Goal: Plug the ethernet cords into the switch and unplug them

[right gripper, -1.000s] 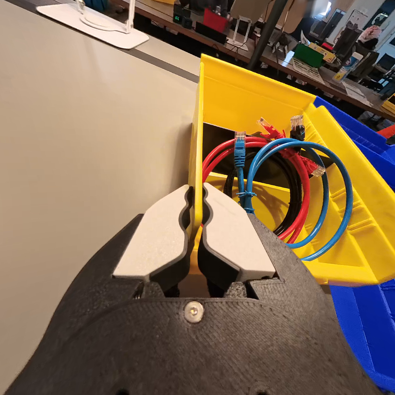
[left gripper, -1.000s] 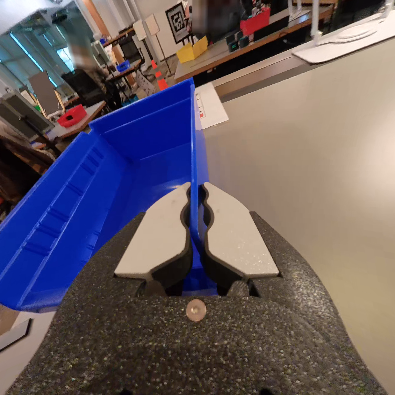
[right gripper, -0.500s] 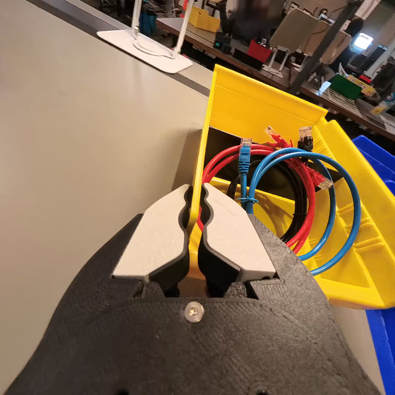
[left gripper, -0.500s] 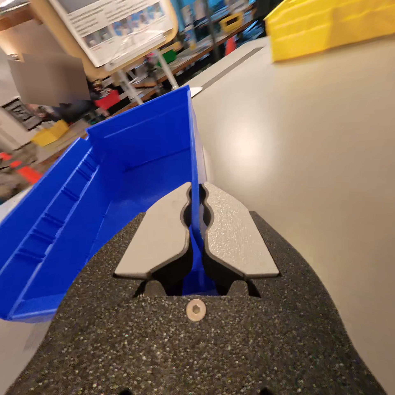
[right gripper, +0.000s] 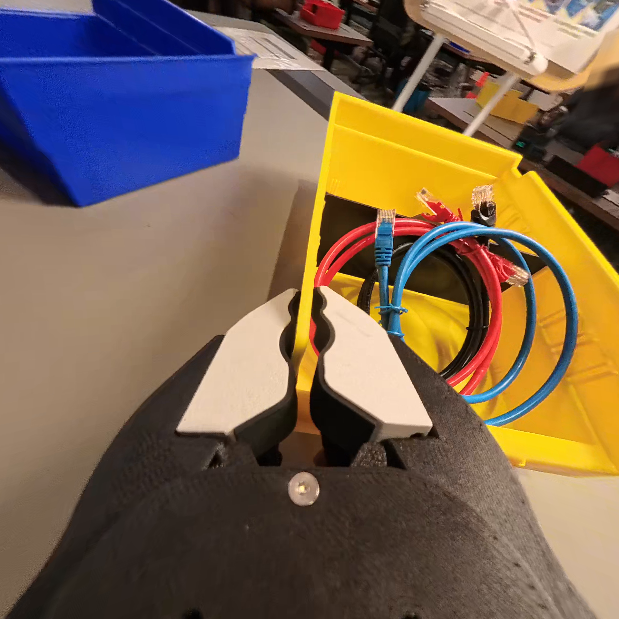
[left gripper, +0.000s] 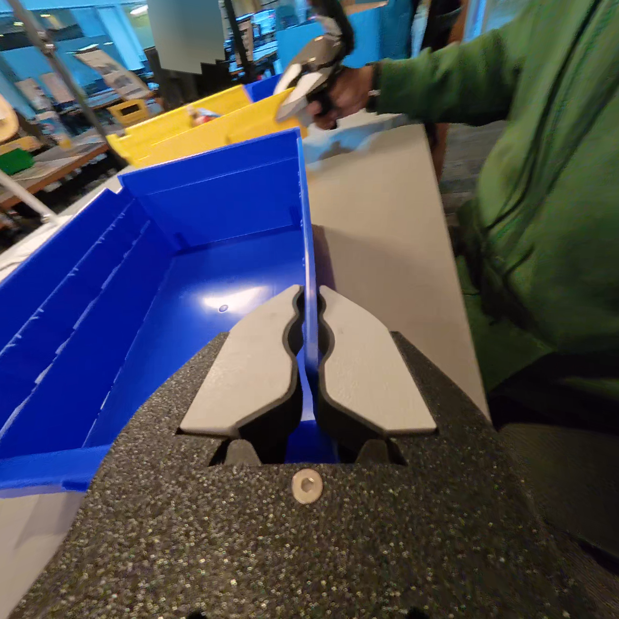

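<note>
My left gripper (left gripper: 310, 291) is shut on the right wall of an empty blue bin (left gripper: 214, 207). My right gripper (right gripper: 306, 294) is shut on the left wall of a yellow bin (right gripper: 402, 150). That bin holds coiled ethernet cords: a blue one (right gripper: 384, 234), a red one (right gripper: 412, 231) and a black one (right gripper: 366, 291). A black box (right gripper: 348, 217) lies under them at the bin's back. The left wrist view also shows the yellow bin (left gripper: 187, 134) beyond the blue one, with the right gripper (left gripper: 284, 114) on it in a person's hand.
Both bins are over a grey table (right gripper: 134, 301). The blue bin (right gripper: 117, 117) is up and to the left of the yellow one. A person in a green jacket (left gripper: 536, 201) stands at the table's right edge (left gripper: 449, 234). Other benches and bins fill the background. Some 40 cm of space lies between my two pairs of fingers.
Both views have swung round with their bins still gripped. The left view turned right and now shows the person and the yellow bin. The right view turned left and now shows the blue bin.
</note>
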The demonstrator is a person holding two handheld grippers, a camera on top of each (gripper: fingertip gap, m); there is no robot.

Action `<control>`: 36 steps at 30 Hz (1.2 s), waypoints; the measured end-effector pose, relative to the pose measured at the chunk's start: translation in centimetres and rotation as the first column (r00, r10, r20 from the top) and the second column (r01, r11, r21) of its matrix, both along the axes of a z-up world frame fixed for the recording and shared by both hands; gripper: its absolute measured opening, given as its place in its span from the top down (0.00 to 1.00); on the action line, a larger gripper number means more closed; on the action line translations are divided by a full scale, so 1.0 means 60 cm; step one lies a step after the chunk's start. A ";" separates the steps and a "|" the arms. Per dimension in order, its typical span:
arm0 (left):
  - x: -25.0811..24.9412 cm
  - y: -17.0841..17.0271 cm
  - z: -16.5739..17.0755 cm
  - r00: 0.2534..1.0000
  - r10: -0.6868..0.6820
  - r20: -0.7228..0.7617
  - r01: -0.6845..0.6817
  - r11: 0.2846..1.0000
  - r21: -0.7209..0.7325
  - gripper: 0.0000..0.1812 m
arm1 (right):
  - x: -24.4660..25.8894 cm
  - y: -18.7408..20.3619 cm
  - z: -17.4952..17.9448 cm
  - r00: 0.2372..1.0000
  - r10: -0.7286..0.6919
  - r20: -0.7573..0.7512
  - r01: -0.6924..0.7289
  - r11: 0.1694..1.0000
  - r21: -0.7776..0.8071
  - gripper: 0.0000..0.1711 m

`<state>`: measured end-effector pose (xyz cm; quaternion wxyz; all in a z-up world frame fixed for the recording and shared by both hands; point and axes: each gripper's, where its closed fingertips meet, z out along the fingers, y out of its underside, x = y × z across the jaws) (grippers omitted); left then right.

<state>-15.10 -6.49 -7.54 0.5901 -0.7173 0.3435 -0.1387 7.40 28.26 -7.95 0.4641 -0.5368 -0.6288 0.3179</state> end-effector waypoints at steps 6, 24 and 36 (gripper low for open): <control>0.060 -0.034 0.004 0.978 -0.196 0.071 0.200 0.978 -0.054 0.98 | -0.073 -0.027 0.000 0.981 0.195 0.002 -0.195 0.981 -0.016 0.96; 0.227 -0.010 0.006 0.928 -0.367 0.070 0.369 0.929 -0.025 0.98 | -0.271 -0.135 0.000 0.835 0.551 -0.004 -0.551 0.835 -0.022 0.97; 0.215 -0.024 0.080 0.877 -0.388 0.282 0.372 0.921 0.113 0.82 | -0.252 -0.106 0.080 0.861 0.478 -0.176 -0.495 0.866 -0.071 0.85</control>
